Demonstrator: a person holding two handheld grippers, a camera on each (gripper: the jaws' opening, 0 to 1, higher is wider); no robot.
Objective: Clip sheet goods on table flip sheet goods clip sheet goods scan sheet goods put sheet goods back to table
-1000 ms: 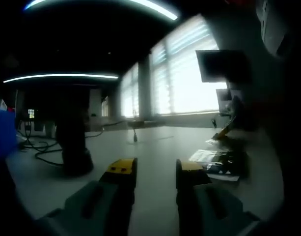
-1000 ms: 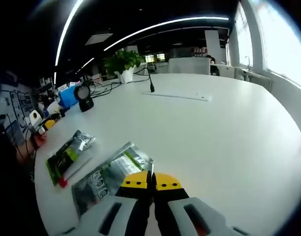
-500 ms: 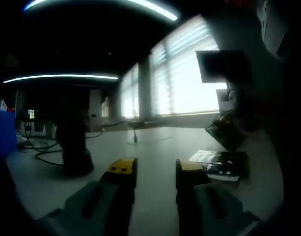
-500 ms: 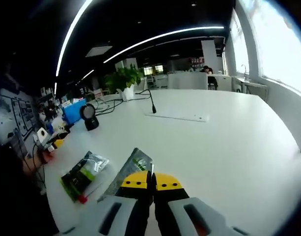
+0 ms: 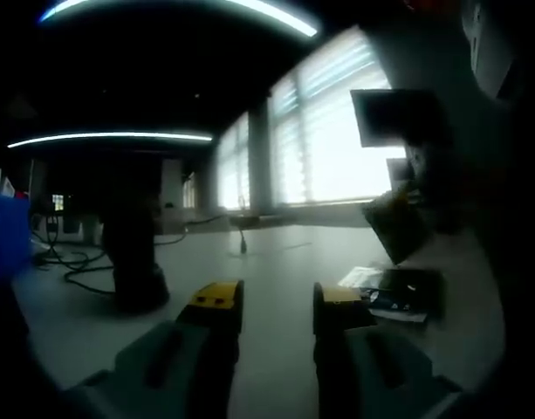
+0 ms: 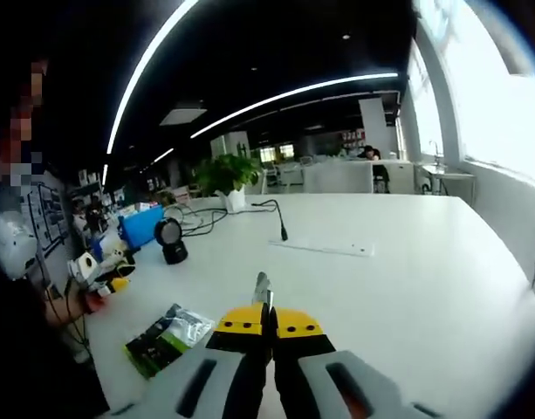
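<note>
A white table (image 6: 407,288) spreads wide in the right gripper view, with a potted plant (image 6: 225,175) and a blue box (image 6: 141,227) at its far side. A black round scanner (image 6: 171,242) stands on it near the box, and a thin mic stalk (image 6: 280,229) rises beside a flat white strip. The right gripper (image 6: 269,325) is clenched on a silvery packet (image 6: 262,290), seen edge-on and lifted off the table (in the left gripper view it hangs dark at the right (image 5: 396,223)). A green packet (image 6: 167,338) lies flat on the table, left of the jaws. The left gripper (image 5: 274,301) hangs released above the table, jaws apart, a packet (image 5: 398,292) lying to its right.
</note>
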